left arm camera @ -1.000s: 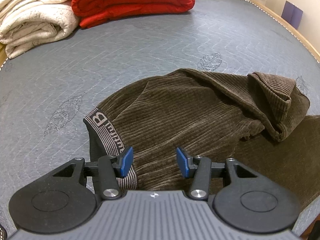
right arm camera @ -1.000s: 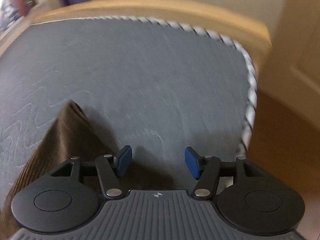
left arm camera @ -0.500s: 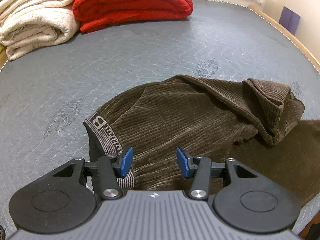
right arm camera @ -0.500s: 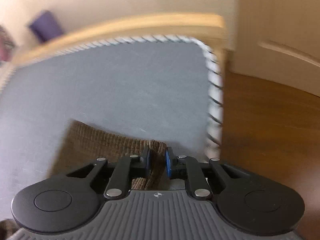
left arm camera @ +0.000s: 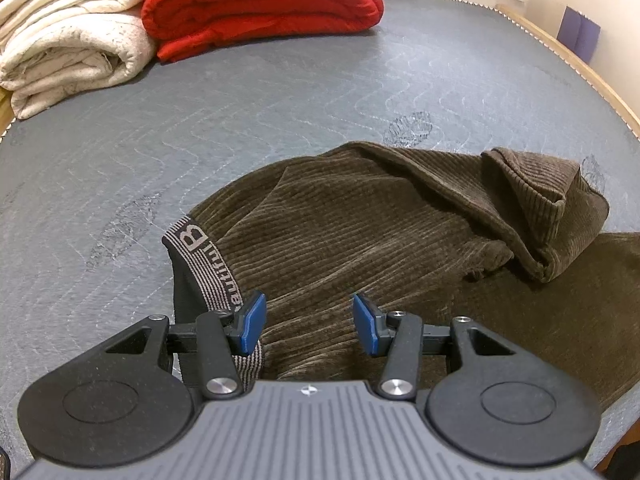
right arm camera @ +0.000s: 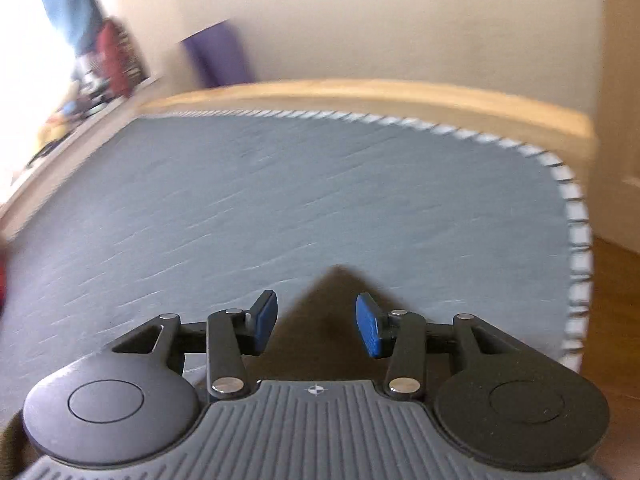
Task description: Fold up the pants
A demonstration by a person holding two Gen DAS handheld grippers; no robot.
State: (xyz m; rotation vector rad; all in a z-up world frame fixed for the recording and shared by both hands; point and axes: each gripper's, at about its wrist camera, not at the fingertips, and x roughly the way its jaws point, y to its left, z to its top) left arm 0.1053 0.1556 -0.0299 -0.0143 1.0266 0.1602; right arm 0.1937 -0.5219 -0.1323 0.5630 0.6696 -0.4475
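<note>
Brown corduroy pants (left arm camera: 380, 232) lie rumpled on the grey mattress (left arm camera: 240, 120), with a lettered grey waistband (left arm camera: 208, 268) at the left and a leg folded back at the right (left arm camera: 540, 208). My left gripper (left arm camera: 306, 322) is open just above the waist part, its left pad over the waistband. In the blurred right wrist view my right gripper (right arm camera: 316, 324) is open and empty, with a dark pointed tip of the pants (right arm camera: 332, 304) lying between its fingers on the mattress (right arm camera: 320, 184).
A folded red blanket (left arm camera: 260, 0) and rolled cream blankets (left arm camera: 68, 40) lie at the mattress's far left. A wooden bed frame (right arm camera: 400, 100) and white corded edge (right arm camera: 576, 240) bound the mattress; wooden floor (right arm camera: 616, 320) lies beyond the right edge. A purple object (right arm camera: 218, 60) leans on the wall.
My right gripper closed on the pant leg's end half a second ago, and is now open again and has swung left. My left gripper has drawn back slightly.
</note>
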